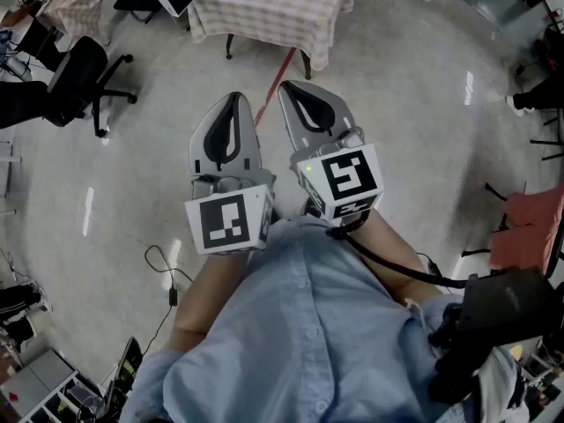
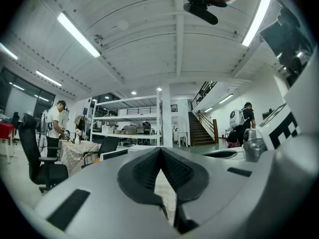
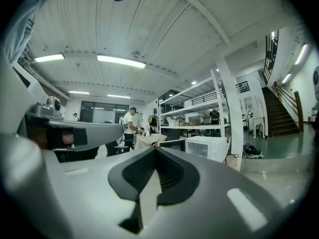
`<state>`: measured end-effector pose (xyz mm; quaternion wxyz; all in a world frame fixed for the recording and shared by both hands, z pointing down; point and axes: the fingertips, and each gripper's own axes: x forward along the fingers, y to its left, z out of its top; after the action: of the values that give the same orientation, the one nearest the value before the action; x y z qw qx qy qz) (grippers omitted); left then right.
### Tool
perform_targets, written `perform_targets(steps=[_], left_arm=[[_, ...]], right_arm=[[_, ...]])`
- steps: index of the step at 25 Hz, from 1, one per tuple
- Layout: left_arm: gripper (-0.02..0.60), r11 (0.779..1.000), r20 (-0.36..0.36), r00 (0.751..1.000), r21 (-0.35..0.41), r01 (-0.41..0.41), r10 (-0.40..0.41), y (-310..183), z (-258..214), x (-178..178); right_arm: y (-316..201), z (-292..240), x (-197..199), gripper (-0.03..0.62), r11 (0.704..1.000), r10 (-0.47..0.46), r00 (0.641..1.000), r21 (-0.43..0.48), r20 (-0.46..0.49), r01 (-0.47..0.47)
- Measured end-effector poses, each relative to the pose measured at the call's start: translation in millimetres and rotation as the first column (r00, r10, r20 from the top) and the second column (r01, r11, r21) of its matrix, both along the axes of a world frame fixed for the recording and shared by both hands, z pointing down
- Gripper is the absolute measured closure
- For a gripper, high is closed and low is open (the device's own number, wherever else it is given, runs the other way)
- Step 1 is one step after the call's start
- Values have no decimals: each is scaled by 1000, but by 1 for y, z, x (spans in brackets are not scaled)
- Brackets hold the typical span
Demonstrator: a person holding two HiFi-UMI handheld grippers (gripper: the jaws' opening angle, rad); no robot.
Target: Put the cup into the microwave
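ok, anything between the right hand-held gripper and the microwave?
Nothing visible does. Bare floor lies ahead of the shut, empty right hand-held gripper, toward the white microwave beside the column. No cup shows in any view.

Your head view is evenly lit but slightly dim, darkening toward the corners, where the wide lens bends the room. The pale floor (image 1: pixel 414 166) throws back small white streaks of glare at right and left. In both gripper views the long ceiling tubes (image 2: pixel 77 34) burn out to pure white and light the hall brightly. A black ring frames each picture and straight beams bow. Close to the lens, the left tool (image 2: pixel 160 151) and the right tool (image 3: pixel 155 151) look soft.
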<state>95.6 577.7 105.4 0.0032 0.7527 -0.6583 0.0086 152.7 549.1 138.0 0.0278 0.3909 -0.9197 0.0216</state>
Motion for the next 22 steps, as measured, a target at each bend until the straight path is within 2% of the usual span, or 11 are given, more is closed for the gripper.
perform_targets(steps=[13,18,22], left_arm=[[575,1000,-2,1000,25,-7,7,-14,4,40],[575,1000,1,1000,21,14,-14,-23,8,58],[575,999,3,999,14,43,-43,-29,11,60]], right_arm=[[-10,7,35,592,1000,-17,1000,-11,12,17],[-19,10,54,592,999,-49,998,-13,42,49],[-24,19,54,591,996,-83,996,-39,44,85]])
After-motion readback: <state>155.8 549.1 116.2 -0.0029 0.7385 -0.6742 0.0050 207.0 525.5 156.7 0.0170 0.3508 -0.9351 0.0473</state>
